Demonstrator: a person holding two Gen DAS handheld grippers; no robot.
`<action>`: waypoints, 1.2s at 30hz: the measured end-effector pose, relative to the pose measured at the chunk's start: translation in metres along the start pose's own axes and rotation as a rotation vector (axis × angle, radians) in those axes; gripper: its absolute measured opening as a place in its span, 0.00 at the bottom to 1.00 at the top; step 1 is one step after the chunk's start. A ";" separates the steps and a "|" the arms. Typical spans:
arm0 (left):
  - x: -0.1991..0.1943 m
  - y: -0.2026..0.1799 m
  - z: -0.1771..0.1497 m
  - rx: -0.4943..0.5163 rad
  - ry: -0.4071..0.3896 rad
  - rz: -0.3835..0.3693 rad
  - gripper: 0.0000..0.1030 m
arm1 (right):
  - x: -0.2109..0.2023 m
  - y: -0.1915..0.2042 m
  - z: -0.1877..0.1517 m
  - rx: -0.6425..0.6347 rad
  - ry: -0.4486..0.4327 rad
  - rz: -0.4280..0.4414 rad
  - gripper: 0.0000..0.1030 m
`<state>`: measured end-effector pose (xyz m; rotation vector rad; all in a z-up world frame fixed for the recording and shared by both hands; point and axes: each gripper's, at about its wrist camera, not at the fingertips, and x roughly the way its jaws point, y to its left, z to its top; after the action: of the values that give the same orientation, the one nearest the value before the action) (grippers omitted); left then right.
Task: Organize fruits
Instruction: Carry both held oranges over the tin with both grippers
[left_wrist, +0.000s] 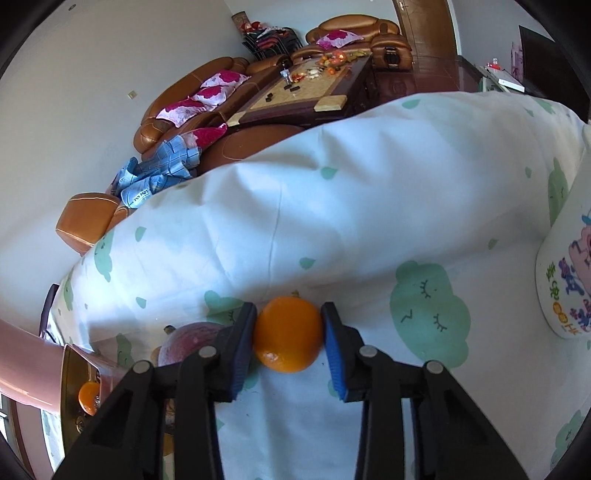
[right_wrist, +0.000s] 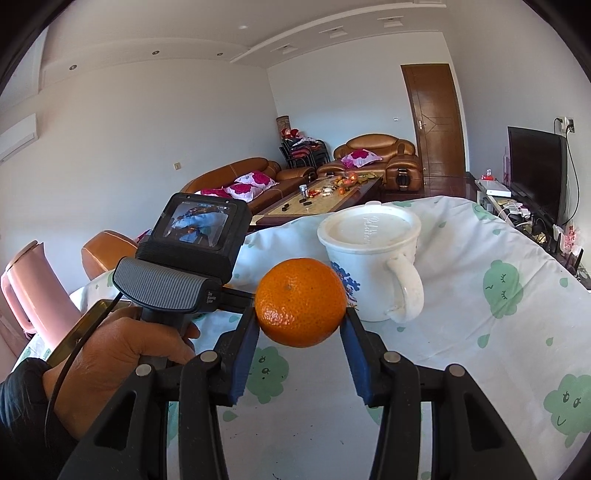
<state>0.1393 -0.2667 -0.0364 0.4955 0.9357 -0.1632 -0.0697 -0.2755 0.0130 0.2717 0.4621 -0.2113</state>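
Note:
My left gripper (left_wrist: 289, 334) is shut on an orange (left_wrist: 287, 334) that sits low on the white cloth with green clouds (left_wrist: 332, 206). A reddish mango (left_wrist: 190, 341) lies just left of it, partly behind the left finger. Another orange (left_wrist: 88, 397) lies in a gold-rimmed tray (left_wrist: 70, 387) at the lower left. My right gripper (right_wrist: 300, 321) is shut on a second orange (right_wrist: 301, 302) and holds it above the cloth. The left gripper's body and the hand on it (right_wrist: 122, 347) show at the left of the right wrist view.
A white lidded mug (right_wrist: 371, 258) with a cartoon print stands on the cloth behind the right orange; it also shows in the left wrist view (left_wrist: 565, 280). A pink kettle (right_wrist: 33, 291) stands at the left. Brown sofas and a coffee table (right_wrist: 328, 199) lie beyond the cloth.

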 end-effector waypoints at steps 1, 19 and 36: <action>-0.001 0.001 0.000 -0.003 -0.005 -0.020 0.36 | 0.000 0.000 0.000 0.000 -0.002 -0.002 0.46; -0.063 0.030 -0.052 -0.080 -0.243 -0.315 0.35 | 0.003 0.002 -0.006 -0.035 -0.016 -0.070 0.46; -0.109 0.170 -0.188 -0.152 -0.359 -0.381 0.35 | -0.001 0.057 -0.031 -0.117 0.054 -0.043 0.46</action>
<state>-0.0042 -0.0364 0.0162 0.1341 0.6747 -0.5057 -0.0686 -0.2122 -0.0010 0.1534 0.5318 -0.2185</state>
